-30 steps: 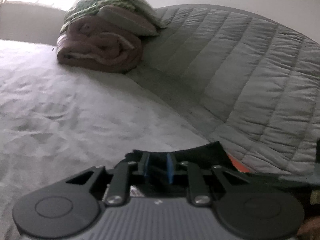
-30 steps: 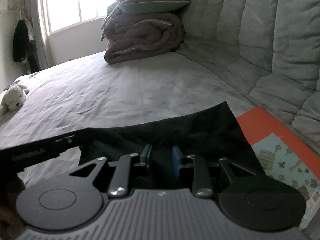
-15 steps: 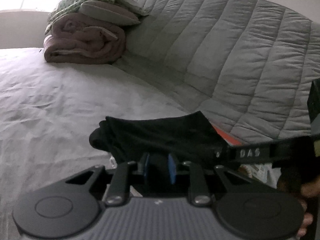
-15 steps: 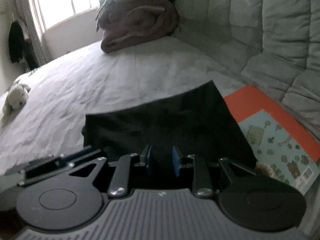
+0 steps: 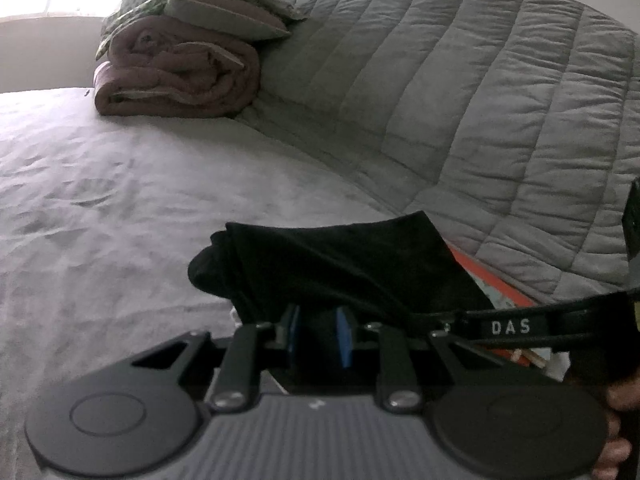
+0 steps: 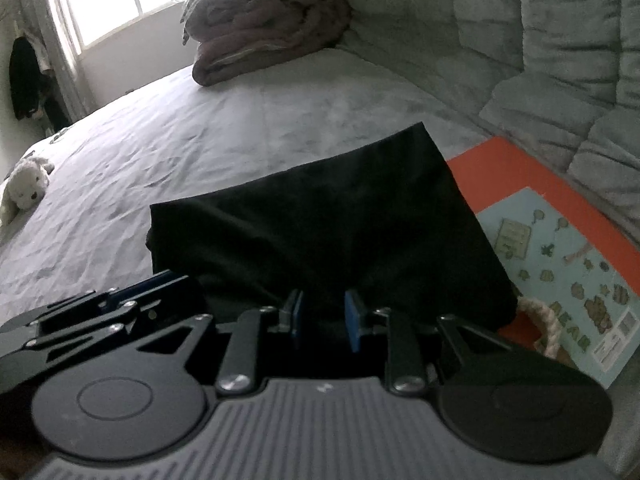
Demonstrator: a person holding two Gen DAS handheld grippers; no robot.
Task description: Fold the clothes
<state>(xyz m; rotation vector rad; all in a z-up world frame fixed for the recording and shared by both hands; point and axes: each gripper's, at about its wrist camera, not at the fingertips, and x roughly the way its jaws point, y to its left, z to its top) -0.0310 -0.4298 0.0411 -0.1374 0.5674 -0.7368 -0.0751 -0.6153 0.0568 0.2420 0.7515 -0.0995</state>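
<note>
A black garment (image 5: 340, 264) lies folded in a flat rectangle on the grey bed sheet (image 5: 100, 208), also seen from the right wrist (image 6: 320, 220). My left gripper (image 5: 318, 334) sits at the garment's near edge, its blue pads shut on dark fabric. My right gripper (image 6: 322, 316) grips the same near edge further right, black cloth filling the narrow gap between its pads. The right gripper's body, labelled DAS (image 5: 516, 326), crosses the left wrist view. The left gripper's fingers (image 6: 120, 308) show at the lower left of the right wrist view.
A rolled pink blanket (image 5: 176, 76) with pillows on top rests against the quilted grey headboard (image 5: 480, 100). An orange-bordered picture book (image 6: 560, 248) lies right of the garment, partly under it, with a rope loop (image 6: 544, 320) beside it. A white plush toy (image 6: 26, 184) sits far left.
The garment, barely visible before, has come down onto the bed as a folded rectangle in front of both grippers. The left gripper has moved in beside the right one.
</note>
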